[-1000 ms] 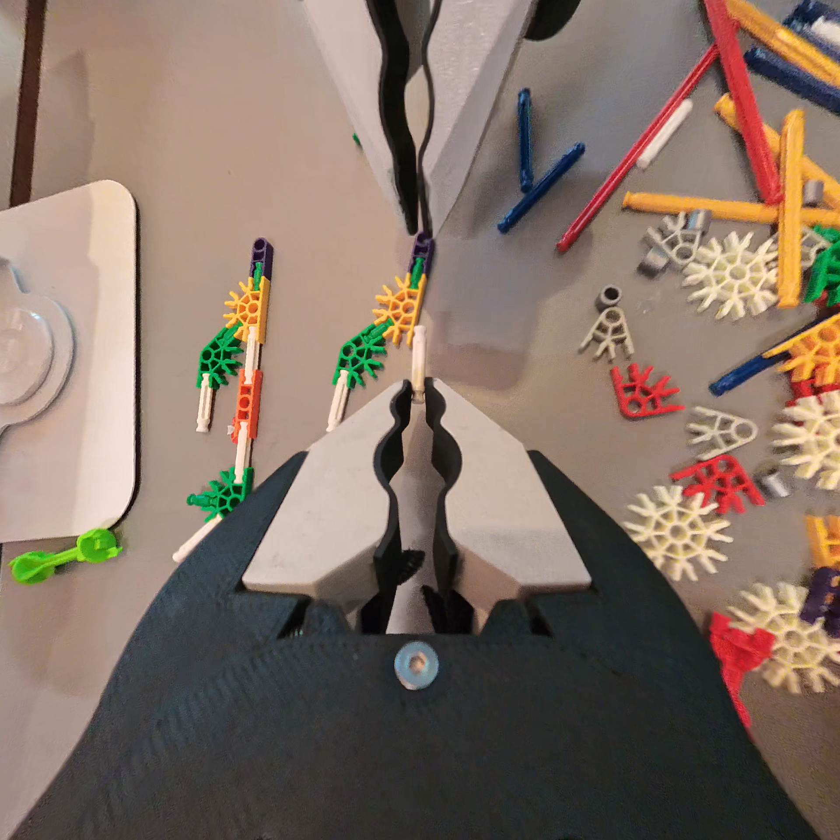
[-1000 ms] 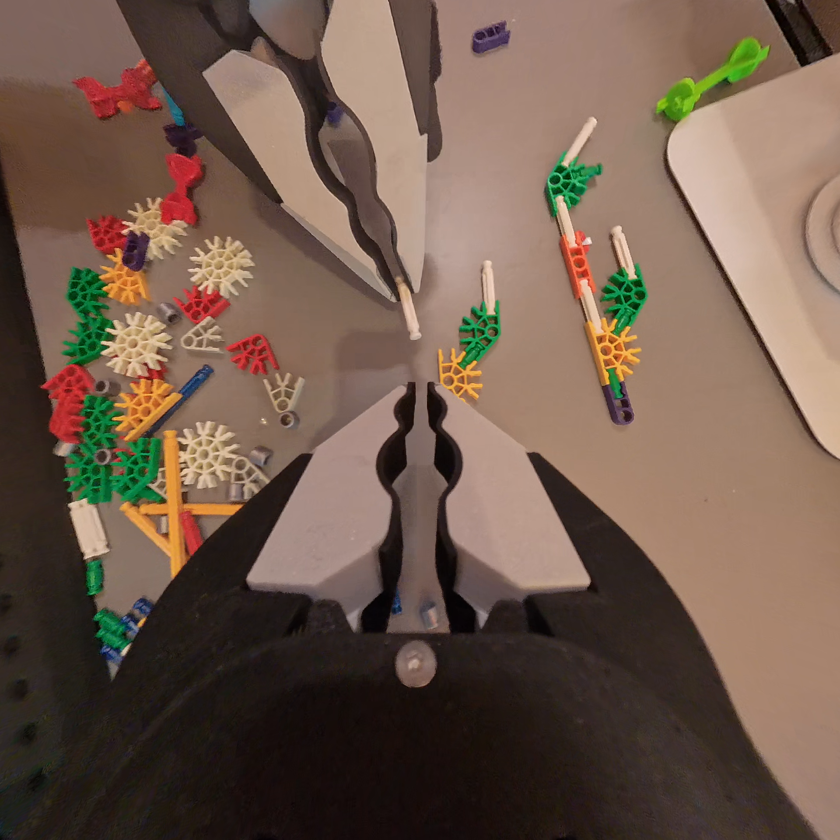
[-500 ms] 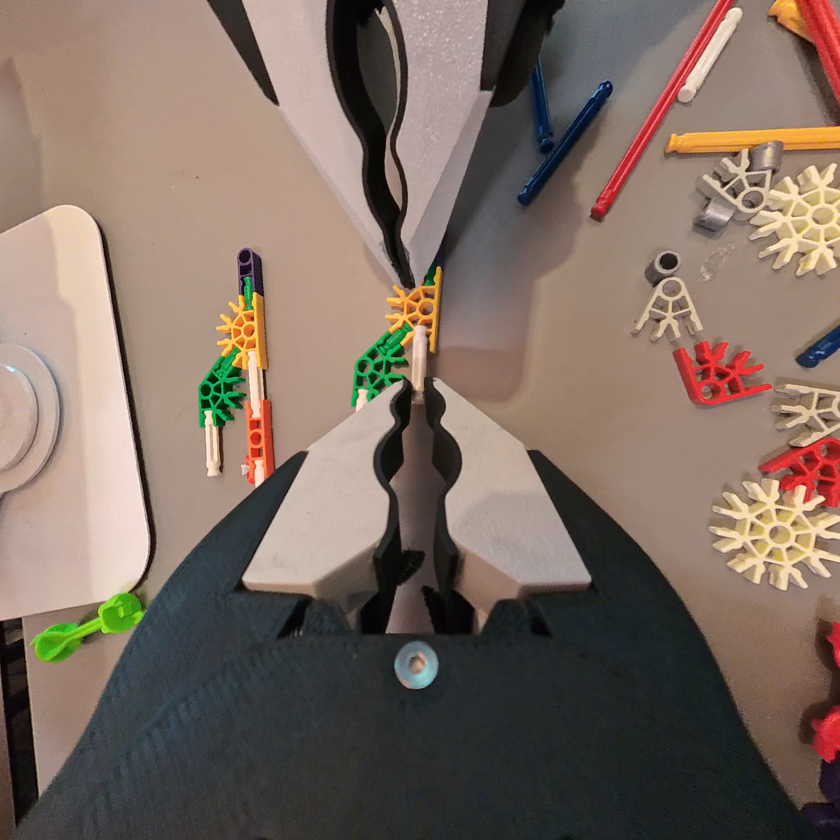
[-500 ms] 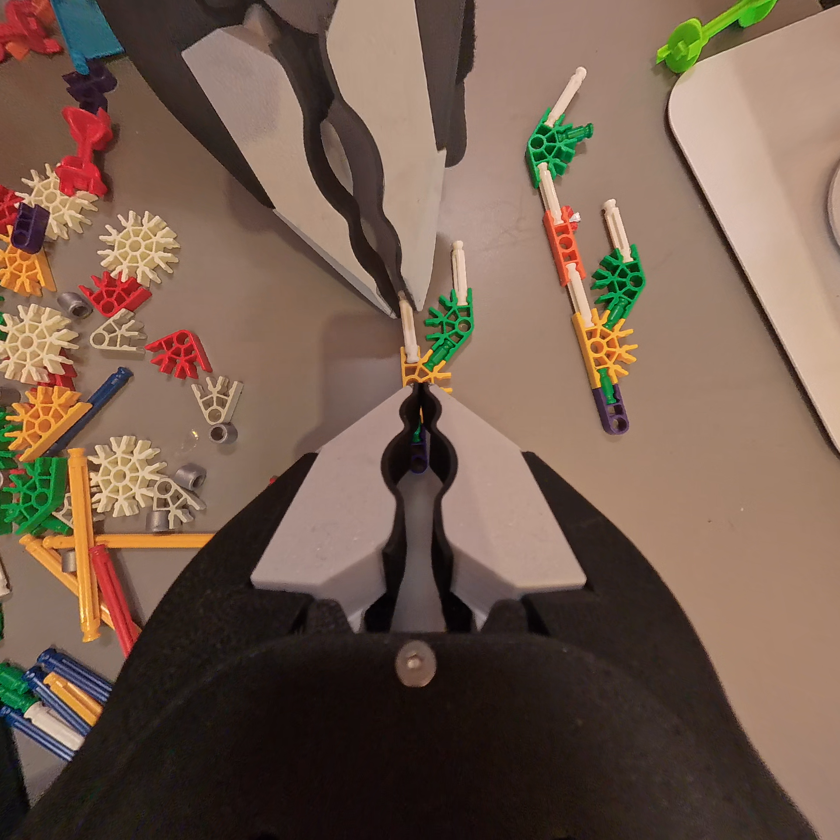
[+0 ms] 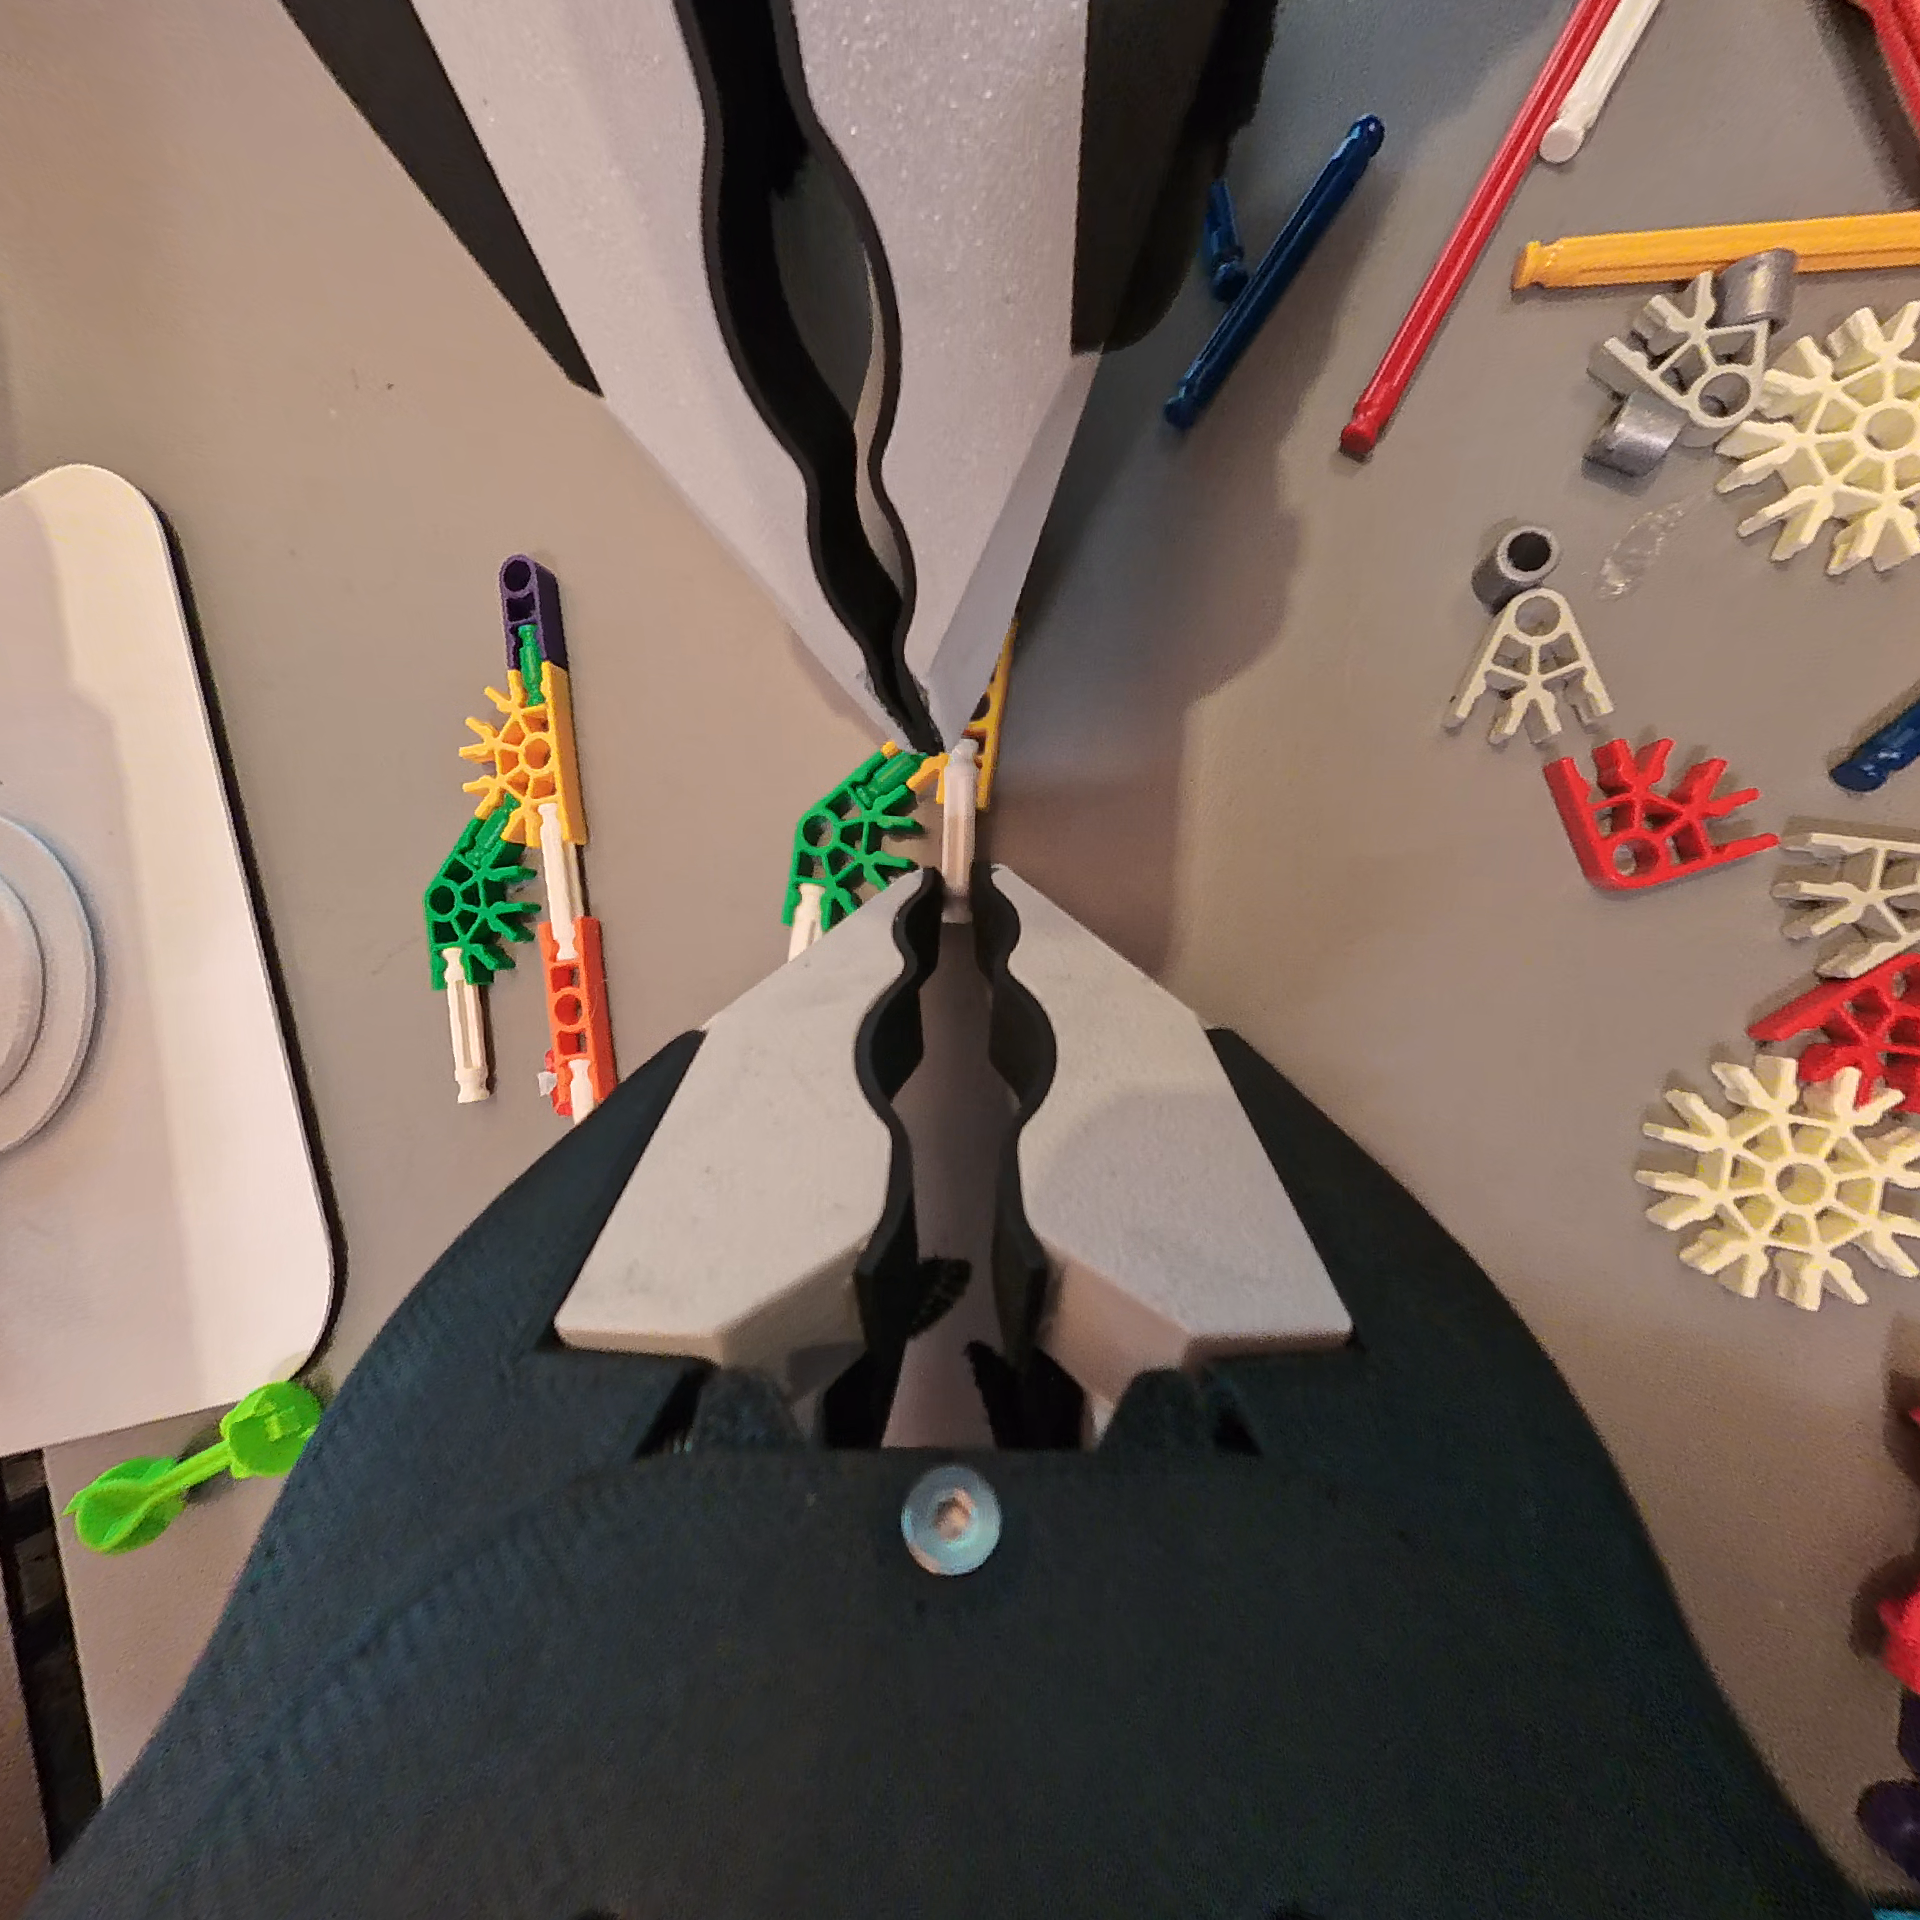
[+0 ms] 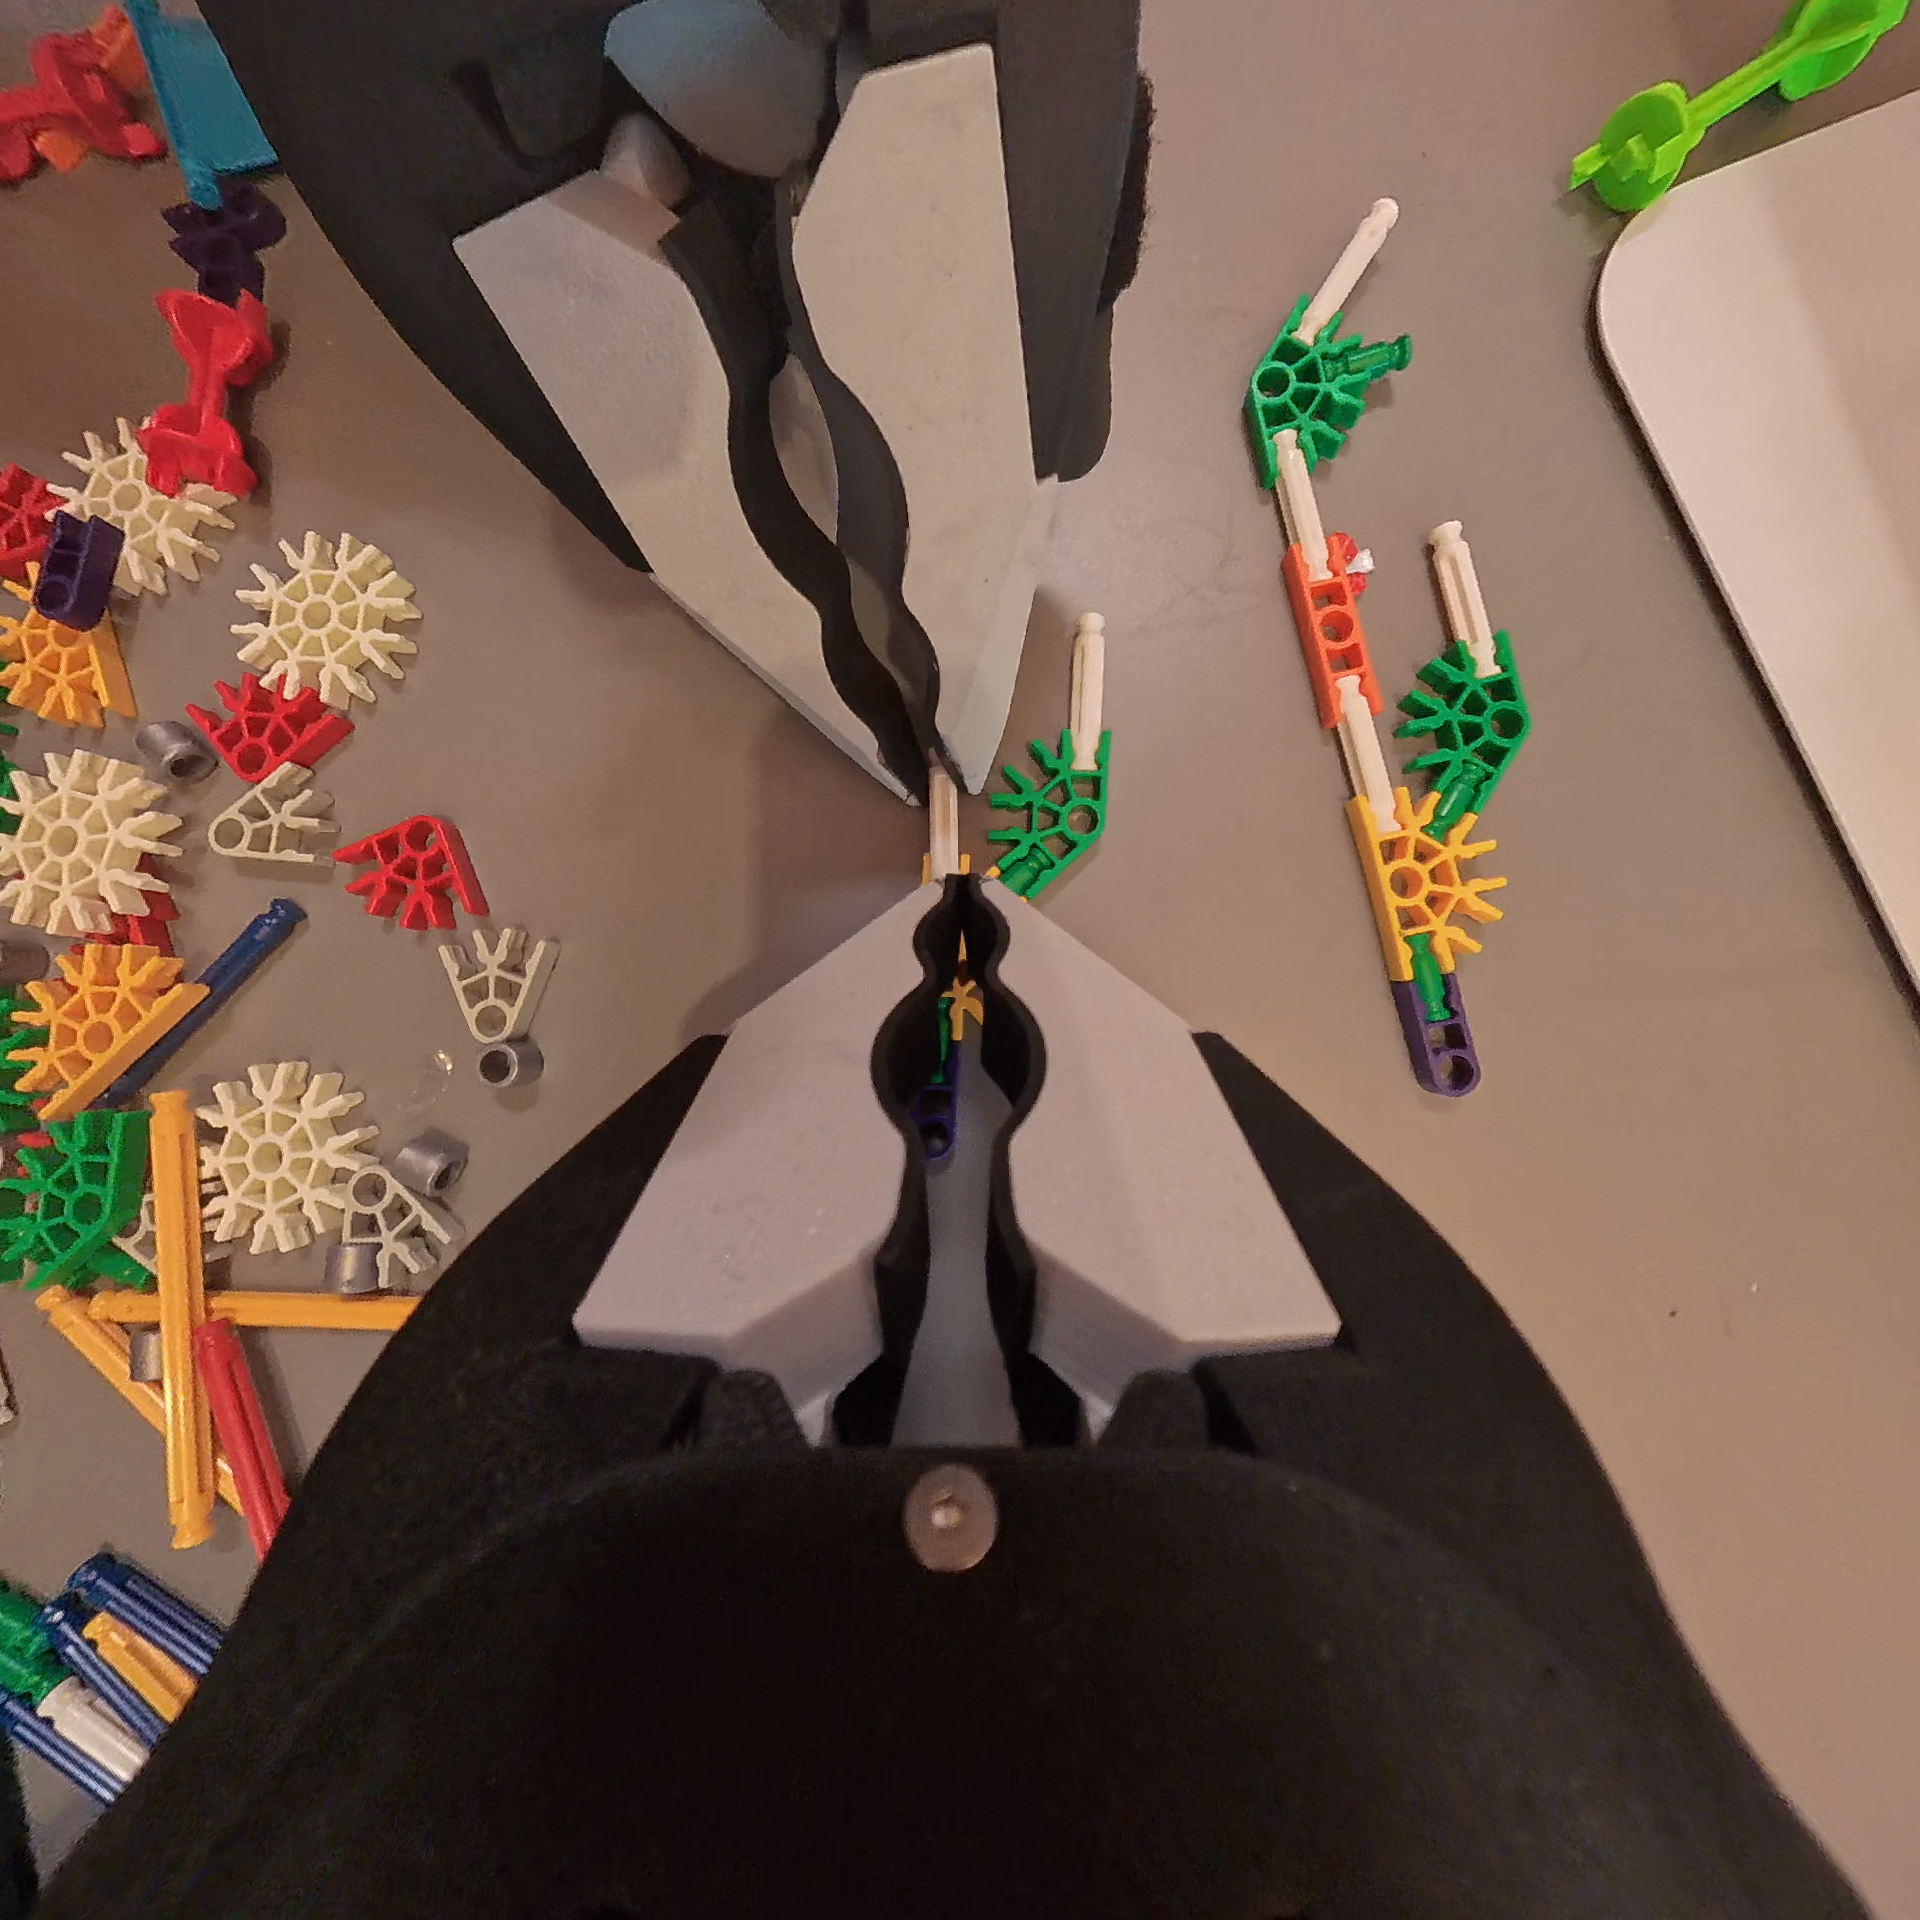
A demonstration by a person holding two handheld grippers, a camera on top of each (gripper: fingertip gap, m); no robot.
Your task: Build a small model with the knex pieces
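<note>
My left gripper (image 5: 956,883) is shut on a short white rod (image 5: 958,831). The rod's far end touches the yellow connector (image 5: 992,707) of a small assembly lying on the grey table. My right gripper (image 6: 951,883) is shut on that yellow connector (image 6: 961,1003), with the assembly's purple piece (image 6: 935,1117) showing between its fingers. The assembly's green connector (image 6: 1049,816) and its white rod (image 6: 1086,675) stick out to one side. The two grippers meet tip to tip. A longer assembly (image 5: 530,831) of the same kind lies beside them; it also shows in the right wrist view (image 6: 1392,748).
A white board (image 5: 125,935) lies by the longer assembly, with a lime green piece (image 5: 197,1465) at its corner. Loose pieces crowd the other side: white snowflake connectors (image 5: 1849,436), a red connector (image 5: 1652,821), a blue rod (image 5: 1278,270), and yellow and red rods (image 6: 197,1351). The tips of both grippers are at nearly the same place.
The grippers have come together. My right gripper moved over the small assembly and closed on its yellow connector. My left gripper brought the white rod's end up to that connector.
</note>
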